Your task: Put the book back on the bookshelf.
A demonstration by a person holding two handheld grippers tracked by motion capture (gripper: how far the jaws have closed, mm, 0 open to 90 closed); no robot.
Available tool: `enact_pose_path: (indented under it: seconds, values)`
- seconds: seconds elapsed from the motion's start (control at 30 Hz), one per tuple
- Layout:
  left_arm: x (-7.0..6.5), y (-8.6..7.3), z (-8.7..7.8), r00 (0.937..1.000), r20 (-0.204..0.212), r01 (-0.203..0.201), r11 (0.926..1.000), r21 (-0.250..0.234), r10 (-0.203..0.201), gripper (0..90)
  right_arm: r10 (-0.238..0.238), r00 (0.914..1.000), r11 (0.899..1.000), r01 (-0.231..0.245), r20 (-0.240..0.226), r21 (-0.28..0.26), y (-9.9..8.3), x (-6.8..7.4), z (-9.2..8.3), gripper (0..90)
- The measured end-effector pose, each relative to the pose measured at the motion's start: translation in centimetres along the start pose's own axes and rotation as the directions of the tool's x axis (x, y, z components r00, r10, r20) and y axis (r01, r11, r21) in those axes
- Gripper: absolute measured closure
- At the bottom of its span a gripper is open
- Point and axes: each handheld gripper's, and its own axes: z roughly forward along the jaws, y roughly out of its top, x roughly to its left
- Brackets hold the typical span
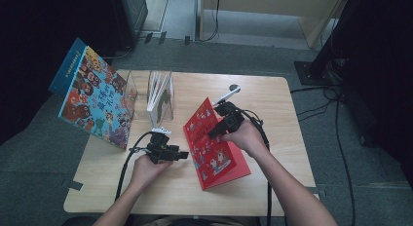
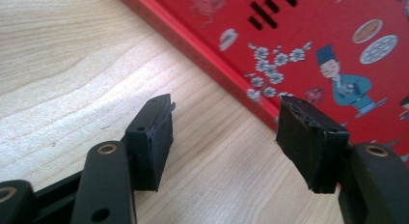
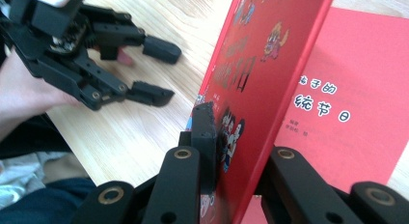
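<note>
While your right tool (image 3: 219, 132) clamps the raised stiff cover of the red hardback picture book (image 1: 214, 143) on the wooden worktop (image 1: 277, 104), grip near the edge; glossy board may slip. Left tool (image 2: 224, 137) stands released.

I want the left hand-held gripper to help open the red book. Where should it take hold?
Probably the raised front cover, at its free long edge, coming from the left across the table. The right hand-held gripper pinches that cover tilted up, so the edge stands clear; the left hand-held gripper is open.
</note>
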Motion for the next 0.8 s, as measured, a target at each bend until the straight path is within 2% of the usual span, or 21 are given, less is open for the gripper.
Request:
enact_pose_path:
  seconds: [0.2, 0.37, 0.53, 0.63, 0.8]
  values:
    - [0.0, 0.0, -0.1, 0.9999, -0.014, -0.007, 1.0000, -0.001, 0.007, 37.2, -0.039, 0.9973, 0.998, 0.036, 0.062, 0.053, 0.5, 0.8, -0.6, 83.2]
    - [-0.4, -0.1, 0.0, 0.9979, -0.045, -0.047, 0.9989, -0.004, 0.047, 38.4, -0.048, 0.9966, 0.997, 0.044, 0.066, 0.062, 0.7, 1.0, -0.6, 83.2]
    - [-0.7, -0.2, 0.1, 0.9949, -0.084, -0.057, 0.9984, -0.001, 0.056, 42.7, -0.048, 0.9973, 0.997, 0.045, 0.056, 0.060, 0.8, 0.7, -0.4, 83.1]
    - [-0.6, -0.2, 0.1, 0.9966, -0.071, -0.042, 0.9991, -0.003, 0.042, 40.3, -0.032, 0.9985, 0.998, 0.030, 0.044, 0.053, 1.0, 0.5, -0.2, 83.8]
    - [0.0, -0.2, -0.1, 0.9997, -0.024, -0.004, 0.9998, -0.020, 0.004, 38.6, -0.026, 0.9993, 0.998, 0.024, 0.025, 0.058, 1.3, 0.5, -0.2, 86.2]
